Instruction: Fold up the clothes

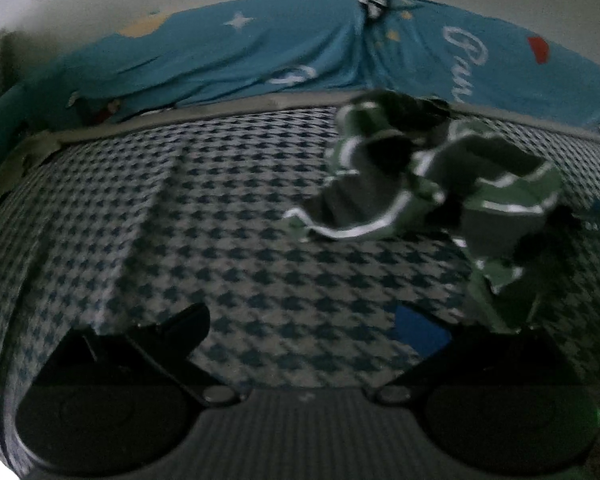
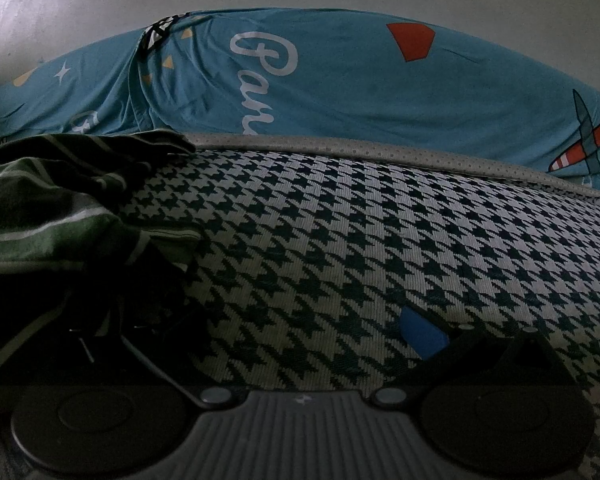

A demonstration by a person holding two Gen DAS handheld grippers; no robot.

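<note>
We saw a houndstooth cover (image 2: pixel 339 240) with a blue printed sheet (image 2: pixel 359 92) at the far side. The crumpled green striped garment (image 1: pixel 431 184) lay far right of our left gripper (image 1: pixel 303 328) and draped the left finger of our right gripper (image 2: pixel 296 332). Both jaws stood wide, gripping nothing.

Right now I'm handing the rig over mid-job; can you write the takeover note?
Left claw: open, holding nothing, low over the checked cover.
Right claw: open; the shirt drapes over its left finger, no grip visible.
Green striped shirt: crumpled in a heap on the cover, near the blue sheet behind.
Done: nothing folded yet.
Left: spread the shirt flat, then fold it.
</note>
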